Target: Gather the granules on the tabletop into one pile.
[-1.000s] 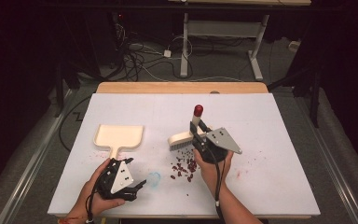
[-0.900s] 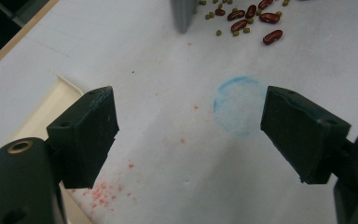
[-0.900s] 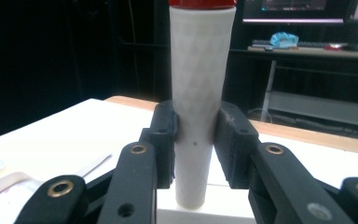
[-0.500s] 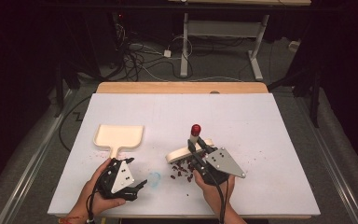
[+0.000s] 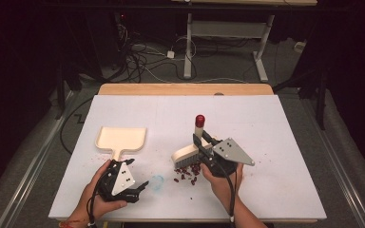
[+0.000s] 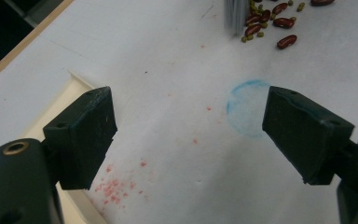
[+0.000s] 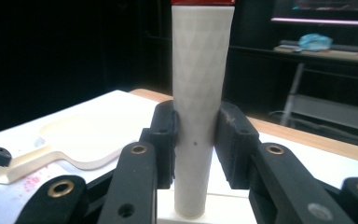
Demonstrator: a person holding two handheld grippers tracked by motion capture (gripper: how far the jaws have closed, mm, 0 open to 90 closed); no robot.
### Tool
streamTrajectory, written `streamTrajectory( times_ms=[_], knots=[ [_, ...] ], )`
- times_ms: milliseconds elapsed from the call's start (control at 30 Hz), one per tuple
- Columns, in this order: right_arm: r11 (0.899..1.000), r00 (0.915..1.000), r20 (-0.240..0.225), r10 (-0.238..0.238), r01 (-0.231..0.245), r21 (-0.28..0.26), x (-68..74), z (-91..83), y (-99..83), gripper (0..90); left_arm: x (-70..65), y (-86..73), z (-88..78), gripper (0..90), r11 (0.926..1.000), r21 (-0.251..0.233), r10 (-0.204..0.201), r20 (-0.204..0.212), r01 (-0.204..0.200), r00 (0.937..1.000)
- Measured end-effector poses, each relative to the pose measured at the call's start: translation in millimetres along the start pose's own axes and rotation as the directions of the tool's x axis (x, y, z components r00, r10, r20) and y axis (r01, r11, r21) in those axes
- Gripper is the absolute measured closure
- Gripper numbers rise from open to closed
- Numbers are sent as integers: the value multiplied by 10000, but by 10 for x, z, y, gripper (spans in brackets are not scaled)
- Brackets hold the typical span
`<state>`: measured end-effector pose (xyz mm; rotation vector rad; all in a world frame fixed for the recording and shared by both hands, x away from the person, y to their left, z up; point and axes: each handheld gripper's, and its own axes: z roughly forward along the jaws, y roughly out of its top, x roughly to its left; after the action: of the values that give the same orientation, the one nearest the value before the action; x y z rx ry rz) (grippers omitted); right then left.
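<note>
A cream hand brush (image 5: 185, 154) with a red-tipped handle (image 5: 199, 119) stands bristles-down at the far edge of a scatter of red and green beans (image 5: 188, 173). My right gripper (image 5: 202, 143) is shut on that handle; in the right gripper view the pale handle (image 7: 198, 84) is pinched upright between both pads, right gripper (image 7: 196, 140). A cream dustpan (image 5: 121, 138) lies flat to the left. My left gripper (image 5: 140, 186) rests open near the front edge, just below the dustpan's handle. In the left gripper view its jaws, left gripper (image 6: 186, 126), are spread over bare tabletop with nothing between them.
A faint blue ring (image 6: 248, 108) and red speckle stains (image 6: 121, 184) mark the white table (image 5: 285, 142). Beans (image 6: 270, 18) and bristles (image 6: 235, 16) lie beyond the left jaws. A wooden strip (image 5: 185, 89) edges the far side, with cables and desk legs on the floor behind.
The right gripper drew the brush a little toward me, bringing the bristles down against the beans, and the handle now stands more upright. The left gripper and dustpan stayed put.
</note>
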<state>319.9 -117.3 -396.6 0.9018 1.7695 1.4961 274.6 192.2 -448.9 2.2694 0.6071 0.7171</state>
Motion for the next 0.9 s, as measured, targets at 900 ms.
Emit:
streamTrajectory(
  times_ms=[900],
  knots=[
    [9960,7041,-7078,-577,893,77,-223,571,52,703,123,-62,-119,166,9976,-373,-614,-675,590,9958]
  ],
)
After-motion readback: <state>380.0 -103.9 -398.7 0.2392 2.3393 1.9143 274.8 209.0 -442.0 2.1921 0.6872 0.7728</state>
